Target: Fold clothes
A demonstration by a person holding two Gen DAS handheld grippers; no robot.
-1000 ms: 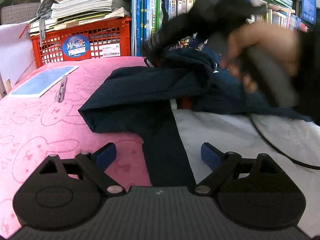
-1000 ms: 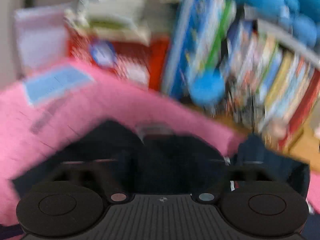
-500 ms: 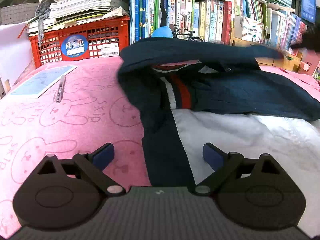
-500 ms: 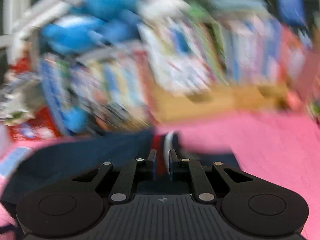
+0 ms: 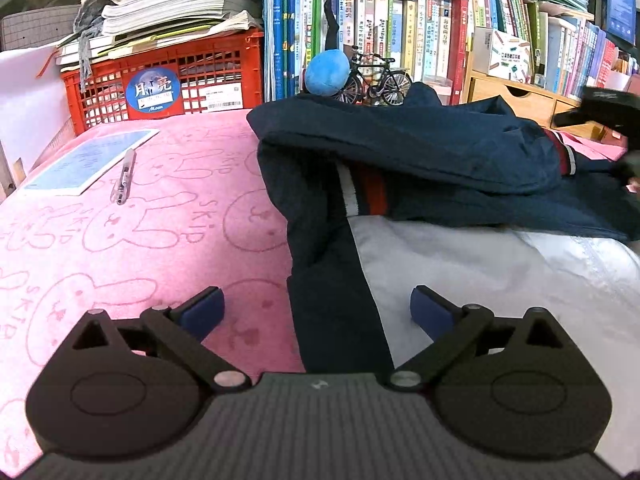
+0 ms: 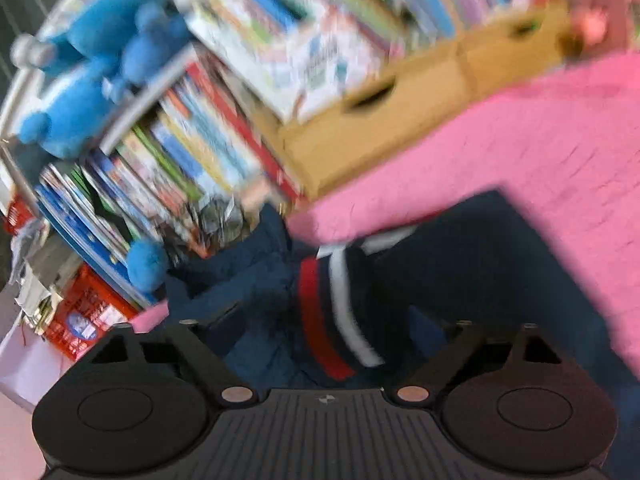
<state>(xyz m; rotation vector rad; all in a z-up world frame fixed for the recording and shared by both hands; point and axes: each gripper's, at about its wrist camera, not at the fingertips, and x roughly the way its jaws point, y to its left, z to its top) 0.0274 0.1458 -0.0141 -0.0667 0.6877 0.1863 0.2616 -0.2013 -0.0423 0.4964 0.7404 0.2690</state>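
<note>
Jaws of the left gripper (image 5: 316, 312) stand wide, empty, straddling the navy edge of the jacket (image 5: 400, 160) spread on the pink towel (image 5: 120, 240). Right gripper (image 6: 320, 332) is opening over the striped cuff (image 6: 332, 308), pads clear of it; blur smears its view, fingertips hard to see.

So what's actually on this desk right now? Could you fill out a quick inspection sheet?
Surface: pink bunny-print cloth.
Job's things: navy jacket with a white panel, a sleeve folded across it.
Clutter: pen, blue card.
Grippers: left gripper open over the jacket's hem; right gripper opening above the striped cuff, not pinching it.
Cables: nothing seen.
Surroundings: red crate, bookshelves, blue plush, model bicycle.
</note>
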